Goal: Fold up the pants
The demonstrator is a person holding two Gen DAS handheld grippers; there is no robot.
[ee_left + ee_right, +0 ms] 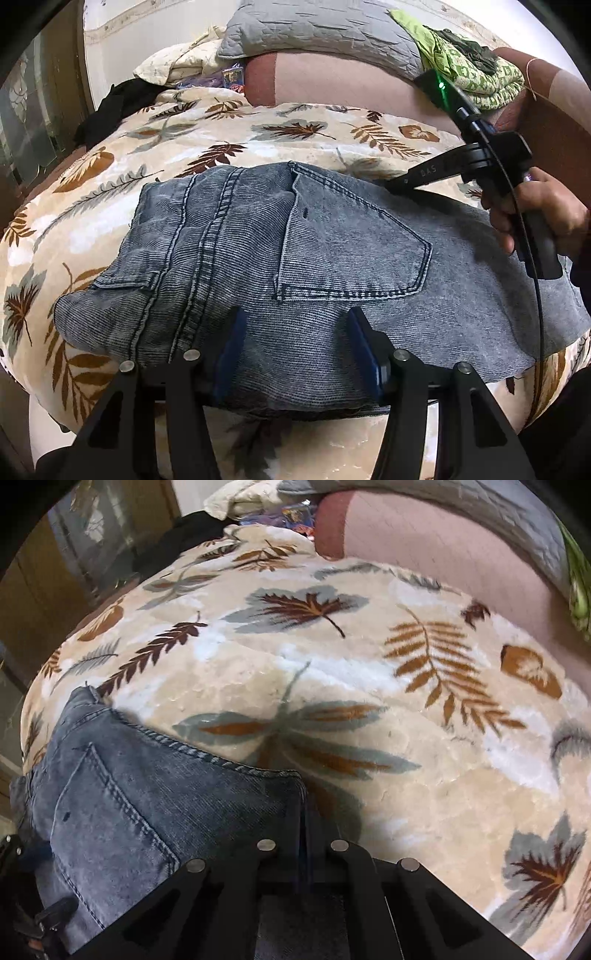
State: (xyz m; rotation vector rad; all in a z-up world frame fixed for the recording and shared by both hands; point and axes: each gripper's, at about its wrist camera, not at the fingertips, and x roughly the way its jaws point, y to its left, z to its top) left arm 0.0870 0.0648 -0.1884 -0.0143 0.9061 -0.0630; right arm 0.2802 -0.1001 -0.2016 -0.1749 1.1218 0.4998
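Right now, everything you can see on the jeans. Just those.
The jeans are faded grey-blue denim, lying flat and folded into a compact bundle on the leaf-print blanket, back side up: a stitched back pocket, centre seam and waistband show. The left gripper stands with blue pads apart over the near edge, seemingly not pinching. The right gripper is shut at the far corner hem; whether it pinches fabric is hidden.

Grey-blue denim pants (295, 258), folded into a compact stack, lie back-pocket-up on the leaf-patterned blanket (258, 133).
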